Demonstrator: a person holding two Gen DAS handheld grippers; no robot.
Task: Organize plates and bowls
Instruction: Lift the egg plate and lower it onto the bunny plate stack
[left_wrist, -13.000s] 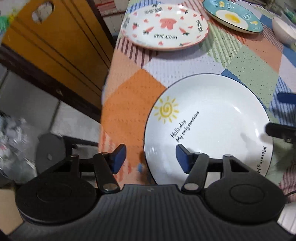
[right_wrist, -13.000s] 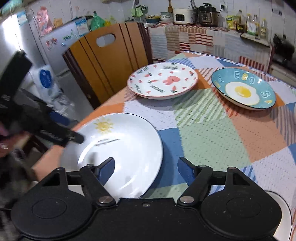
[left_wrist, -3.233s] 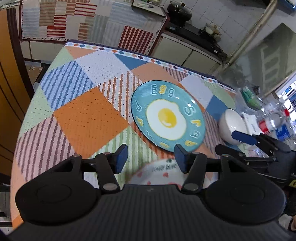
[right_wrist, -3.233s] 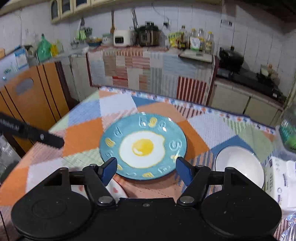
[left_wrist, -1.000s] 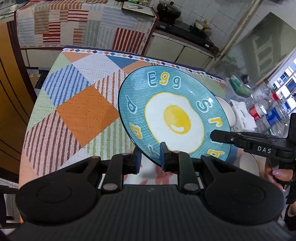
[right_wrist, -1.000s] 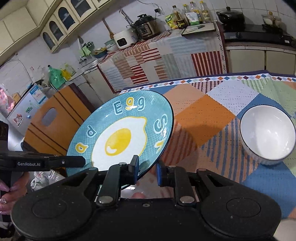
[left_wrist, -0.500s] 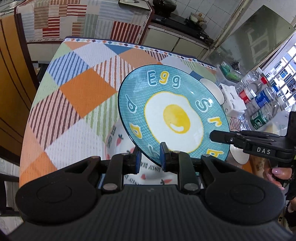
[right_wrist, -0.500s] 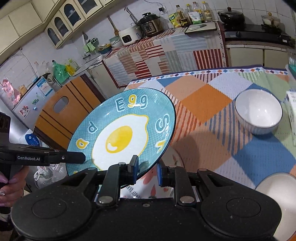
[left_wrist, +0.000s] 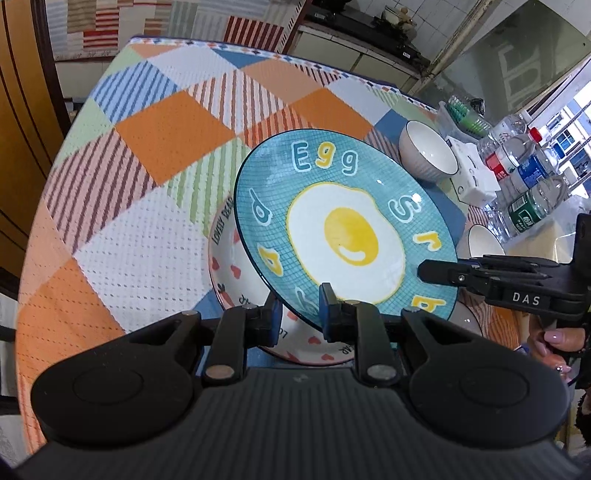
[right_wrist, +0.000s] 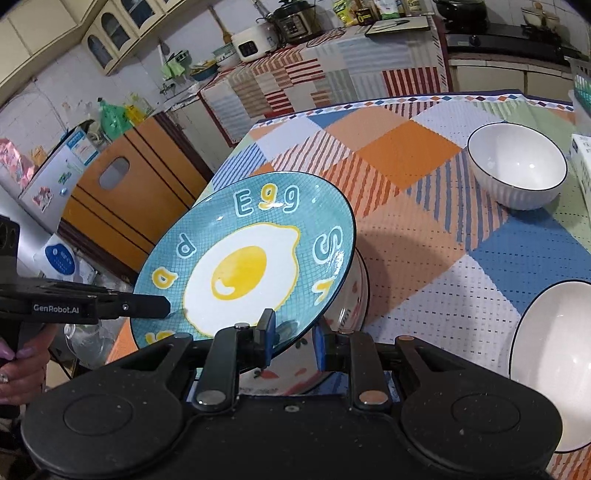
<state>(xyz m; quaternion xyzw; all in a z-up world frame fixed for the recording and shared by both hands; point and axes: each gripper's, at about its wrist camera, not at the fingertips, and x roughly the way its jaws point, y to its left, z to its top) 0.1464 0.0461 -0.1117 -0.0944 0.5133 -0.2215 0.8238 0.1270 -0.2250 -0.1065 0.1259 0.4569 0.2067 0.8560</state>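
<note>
Both grippers hold the teal egg plate (left_wrist: 343, 225) in the air, tilted. My left gripper (left_wrist: 298, 314) is shut on its near rim. My right gripper (right_wrist: 293, 338) is shut on the opposite rim of the egg plate (right_wrist: 243, 262); it also shows in the left wrist view (left_wrist: 428, 271). The egg plate hangs just above the white plate with pink hearts and carrots (left_wrist: 231, 266), which lies on the tablecloth and is mostly hidden, visible in the right wrist view (right_wrist: 351, 295) too. A white bowl (right_wrist: 517, 170) stands farther back, also in the left wrist view (left_wrist: 428, 155).
A second white bowl (right_wrist: 550, 365) sits at the right near edge. Water bottles (left_wrist: 524, 177) and a white box (left_wrist: 472, 173) stand by the far bowl. A wooden chair (right_wrist: 125, 192) stands at the table's left side. The patchwork cloth (left_wrist: 147, 206) covers the table.
Both grippers have carried the egg plate back toward the near side and lower, so it now hangs over the heart plate. Both grips are unchanged.
</note>
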